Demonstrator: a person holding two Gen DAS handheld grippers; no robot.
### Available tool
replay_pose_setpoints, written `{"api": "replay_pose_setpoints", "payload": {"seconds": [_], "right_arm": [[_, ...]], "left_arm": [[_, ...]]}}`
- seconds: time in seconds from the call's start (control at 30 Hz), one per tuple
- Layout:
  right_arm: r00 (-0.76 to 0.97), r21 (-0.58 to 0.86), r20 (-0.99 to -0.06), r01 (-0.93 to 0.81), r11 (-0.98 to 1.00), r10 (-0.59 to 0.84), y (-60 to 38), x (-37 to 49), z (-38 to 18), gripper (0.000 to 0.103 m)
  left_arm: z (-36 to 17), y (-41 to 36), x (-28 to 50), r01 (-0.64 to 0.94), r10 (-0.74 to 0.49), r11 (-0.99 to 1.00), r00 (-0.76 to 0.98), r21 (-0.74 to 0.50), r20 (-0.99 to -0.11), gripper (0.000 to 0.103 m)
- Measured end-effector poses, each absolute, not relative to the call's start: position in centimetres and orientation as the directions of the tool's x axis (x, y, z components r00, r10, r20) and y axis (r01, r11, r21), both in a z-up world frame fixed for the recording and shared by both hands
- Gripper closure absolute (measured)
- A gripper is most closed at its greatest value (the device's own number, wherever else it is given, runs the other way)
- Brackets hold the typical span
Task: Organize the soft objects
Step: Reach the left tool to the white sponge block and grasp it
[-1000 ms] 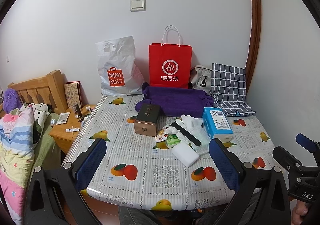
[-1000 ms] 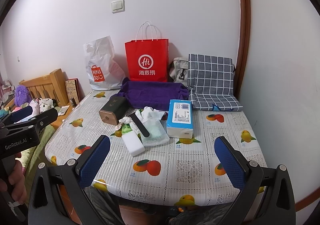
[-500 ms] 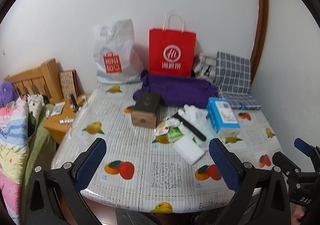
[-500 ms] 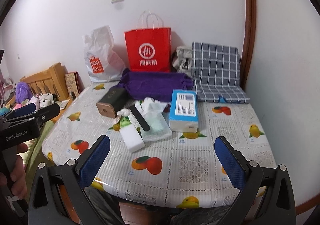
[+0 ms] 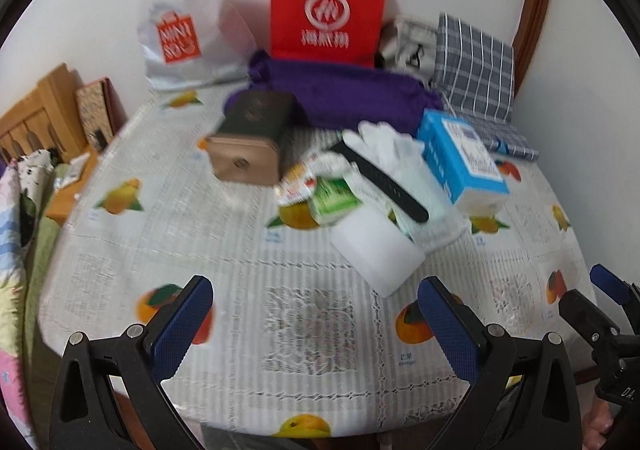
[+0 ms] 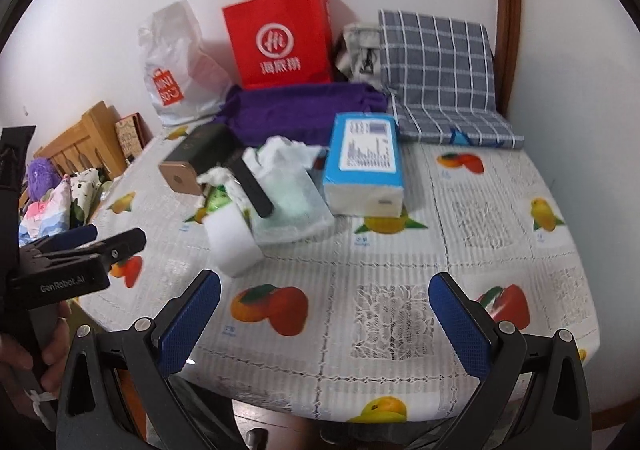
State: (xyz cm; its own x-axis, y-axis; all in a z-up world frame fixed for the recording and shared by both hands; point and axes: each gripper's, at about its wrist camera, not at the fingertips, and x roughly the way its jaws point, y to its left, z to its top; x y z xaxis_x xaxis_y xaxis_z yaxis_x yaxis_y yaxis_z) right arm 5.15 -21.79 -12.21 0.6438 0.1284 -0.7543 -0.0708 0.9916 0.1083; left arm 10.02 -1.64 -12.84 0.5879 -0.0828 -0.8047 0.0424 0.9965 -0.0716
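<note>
A heap of soft things lies mid-table: a white sponge block (image 5: pixel 376 250) (image 6: pixel 232 242), a clear bag of white cloth (image 5: pixel 404 166) (image 6: pixel 288 190), a blue tissue pack (image 5: pixel 460 162) (image 6: pixel 364 166) and a green packet (image 5: pixel 332 202). A black strap (image 5: pixel 384 182) lies across the bag. A purple cloth (image 5: pixel 344 94) (image 6: pixel 304 110) and a grey checked cloth (image 5: pixel 476 62) (image 6: pixel 440 70) lie at the back. My left gripper (image 5: pixel 316 334) and right gripper (image 6: pixel 324 326) are both open and empty above the near table edge.
A brown box (image 5: pixel 252 146) lies left of the heap. A red paper bag (image 5: pixel 328 6) and a white Miniso bag (image 5: pixel 180 22) stand against the back wall. A bed with bedding (image 5: pixel 20 210) and a wooden nightstand (image 5: pixel 68 194) are left of the fruit-print table (image 5: pixel 180 230).
Both grippers have moved forward and lower toward the table, so the heap looks larger. Both stay open and empty.
</note>
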Motion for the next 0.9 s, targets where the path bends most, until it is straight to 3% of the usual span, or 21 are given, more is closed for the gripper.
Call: {"api": "replay_pose_setpoints", "payload": {"seconds": [0.47,0.73,0.77,0.87,0.9], "right_arm": [[0.588,0.175,-0.791,-0.049,0.983,0.170,-24.9,8.1,-16.4,0.001],[0.559,0.218,-0.802,-0.056,0.974,0.211,-25.8,9.4,-18.5,0.001],[0.556,0.215,-0.804,-0.059,0.975,0.211,-25.8,9.5,-18.7,0.001],[0.550,0.216,-0.805,-0.076,0.973,0.221,-25.6,9.9,-19.1,0.001],[0.548,0.219,-0.805,-0.080,0.973,0.226,-25.6,10.0,-19.2,0.001]], "left_arm": [[-18.0,-7.0,14.0,0.107,-0.104,0.993,0.505,-0.058,-0.857,0.000],[-20.1,-8.4,15.4,0.078,-0.039,0.997,0.494,0.000,-0.868,0.000],[-20.2,-8.4,15.4,0.072,-0.028,0.997,0.503,0.010,-0.864,0.001],[-20.2,-8.3,15.4,0.083,-0.046,0.997,0.510,-0.004,-0.859,0.019],[-20.2,-8.1,15.4,0.083,-0.058,0.996,0.509,-0.018,-0.859,0.030]]}}
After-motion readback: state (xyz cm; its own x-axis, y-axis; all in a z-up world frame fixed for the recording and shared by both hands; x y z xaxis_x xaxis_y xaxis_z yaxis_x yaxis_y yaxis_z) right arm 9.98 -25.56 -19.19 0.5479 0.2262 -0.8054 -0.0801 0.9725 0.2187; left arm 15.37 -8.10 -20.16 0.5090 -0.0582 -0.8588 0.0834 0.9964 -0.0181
